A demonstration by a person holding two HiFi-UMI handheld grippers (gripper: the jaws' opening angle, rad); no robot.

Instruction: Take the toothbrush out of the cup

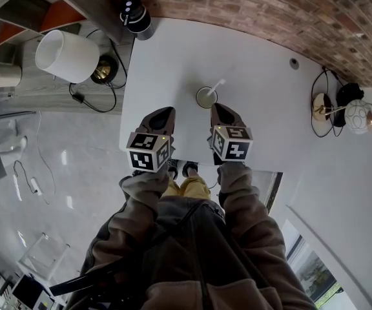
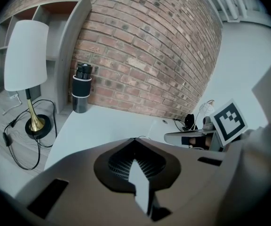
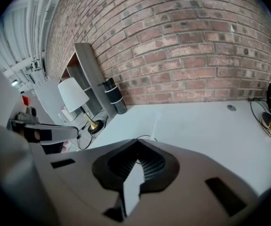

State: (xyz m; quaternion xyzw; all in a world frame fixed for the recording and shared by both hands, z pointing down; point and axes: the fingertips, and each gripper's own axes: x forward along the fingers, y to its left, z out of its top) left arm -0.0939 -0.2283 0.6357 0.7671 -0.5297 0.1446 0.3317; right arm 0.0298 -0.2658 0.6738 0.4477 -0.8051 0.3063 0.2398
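In the head view a pale cup (image 1: 206,97) stands on the white table (image 1: 263,102), and a white toothbrush (image 1: 217,86) leans out of it toward the upper right. My left gripper (image 1: 165,112) hovers just left of and nearer than the cup, jaws together and nothing in them. My right gripper (image 1: 219,108) sits just right of the cup, also shut and empty. From the right gripper view only the toothbrush (image 3: 157,120) rises above the closed jaws (image 3: 136,140); the cup is almost hidden. The left gripper (image 2: 134,139) view shows its closed jaws over the table.
A black cylindrical flask (image 1: 134,15) stands at the table's far left corner against the brick wall. On the floor to the left is a white-shaded lamp (image 1: 66,55) with cables. A small lamp and dark objects (image 1: 347,108) lie at the table's right end.
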